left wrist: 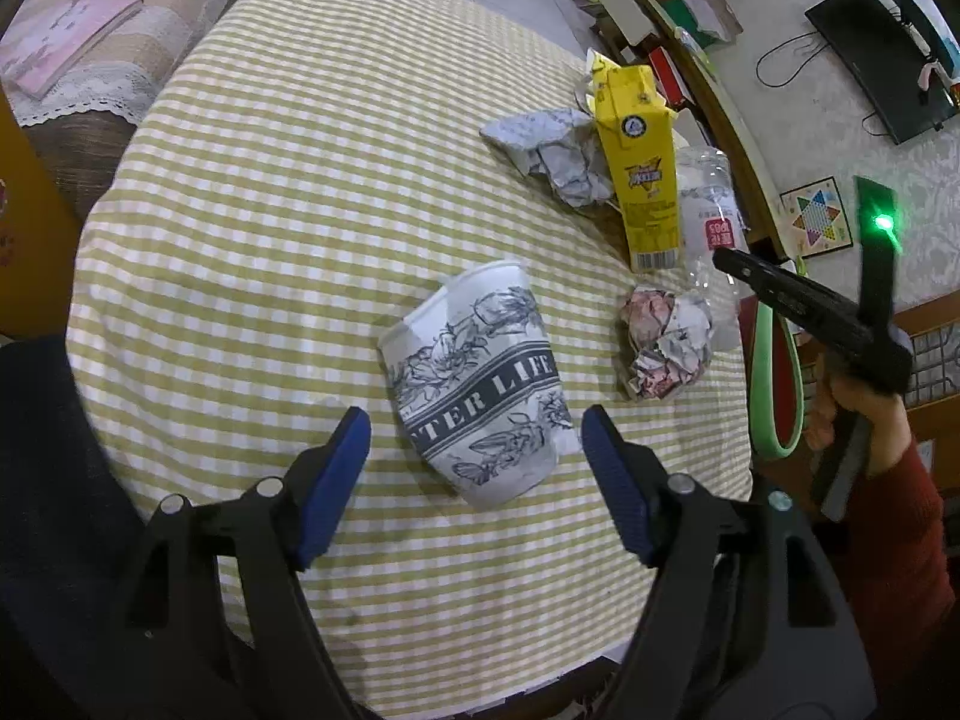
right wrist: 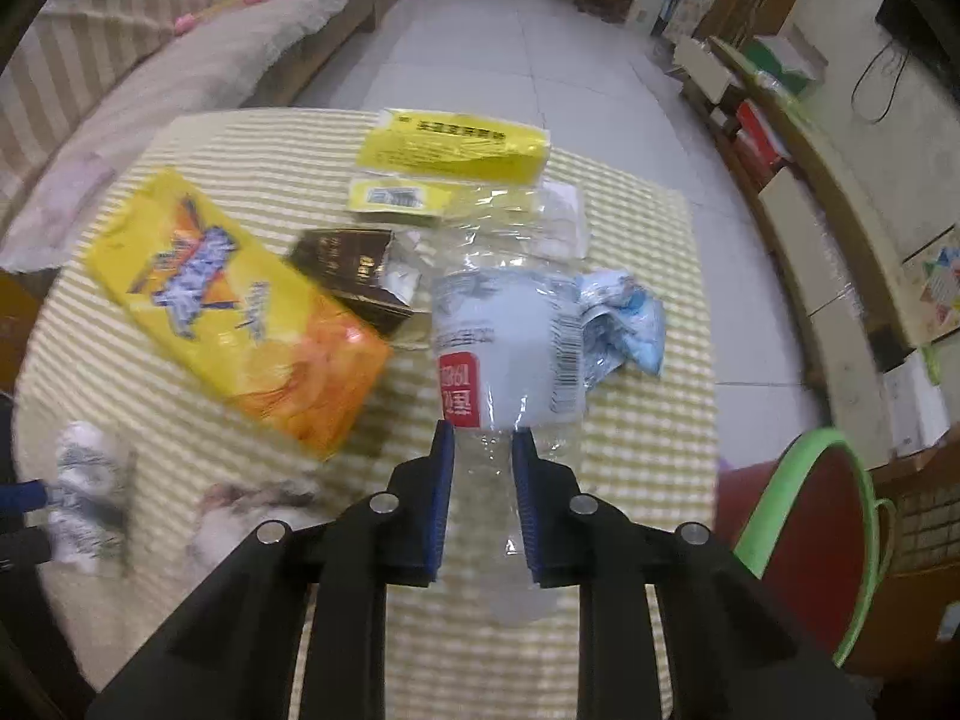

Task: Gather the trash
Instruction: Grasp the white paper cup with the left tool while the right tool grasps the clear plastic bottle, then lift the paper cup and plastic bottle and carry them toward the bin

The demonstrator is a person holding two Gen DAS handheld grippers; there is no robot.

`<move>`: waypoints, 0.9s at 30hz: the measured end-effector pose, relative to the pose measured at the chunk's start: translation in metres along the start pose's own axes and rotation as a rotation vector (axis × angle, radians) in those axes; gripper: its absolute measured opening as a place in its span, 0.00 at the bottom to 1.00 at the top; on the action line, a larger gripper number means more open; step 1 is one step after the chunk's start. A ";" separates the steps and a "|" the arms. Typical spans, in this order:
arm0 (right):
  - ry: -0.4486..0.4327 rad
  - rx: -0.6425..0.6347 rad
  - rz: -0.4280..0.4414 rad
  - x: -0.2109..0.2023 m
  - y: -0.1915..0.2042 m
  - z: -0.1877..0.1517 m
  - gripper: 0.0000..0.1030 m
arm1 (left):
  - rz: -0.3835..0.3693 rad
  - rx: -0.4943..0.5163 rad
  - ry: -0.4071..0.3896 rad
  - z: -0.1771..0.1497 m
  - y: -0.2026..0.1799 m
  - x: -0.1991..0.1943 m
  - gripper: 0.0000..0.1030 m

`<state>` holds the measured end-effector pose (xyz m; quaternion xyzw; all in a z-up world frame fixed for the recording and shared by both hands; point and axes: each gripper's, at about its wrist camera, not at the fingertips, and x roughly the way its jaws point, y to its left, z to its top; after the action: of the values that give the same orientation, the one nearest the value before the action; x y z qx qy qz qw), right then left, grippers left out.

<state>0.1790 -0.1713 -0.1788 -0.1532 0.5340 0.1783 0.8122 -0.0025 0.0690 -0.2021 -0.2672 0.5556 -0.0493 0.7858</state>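
Note:
A crushed paper cup with a floral print lies on its side on the checked tablecloth. My left gripper is open, its blue fingers on either side of the cup's base, apart from it. My right gripper is shut on a clear plastic bottle with a red and white label, held just above the table. The bottle also shows in the left wrist view. A yellow carton lies beside it. Crumpled paper balls lie nearby.
A red bin with a green rim stands at the table's right edge. A brown wrapper, yellow packets and a blue-white wrapper lie on the table. A sofa is at left, shelves at right.

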 end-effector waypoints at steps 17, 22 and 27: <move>0.029 0.137 0.115 -0.046 -0.004 -0.061 0.19 | 0.011 0.013 0.011 0.007 -0.012 0.020 0.69; 0.050 0.150 0.136 -0.042 -0.003 -0.071 0.24 | 0.035 0.034 0.007 0.008 -0.022 0.031 0.69; 0.038 0.168 0.138 -0.041 -0.006 -0.068 0.40 | 0.046 0.042 0.005 0.010 -0.028 0.041 0.63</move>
<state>0.1114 -0.2112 -0.1664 -0.0511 0.5717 0.1854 0.7976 0.0279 0.0332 -0.2207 -0.2375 0.5625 -0.0437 0.7907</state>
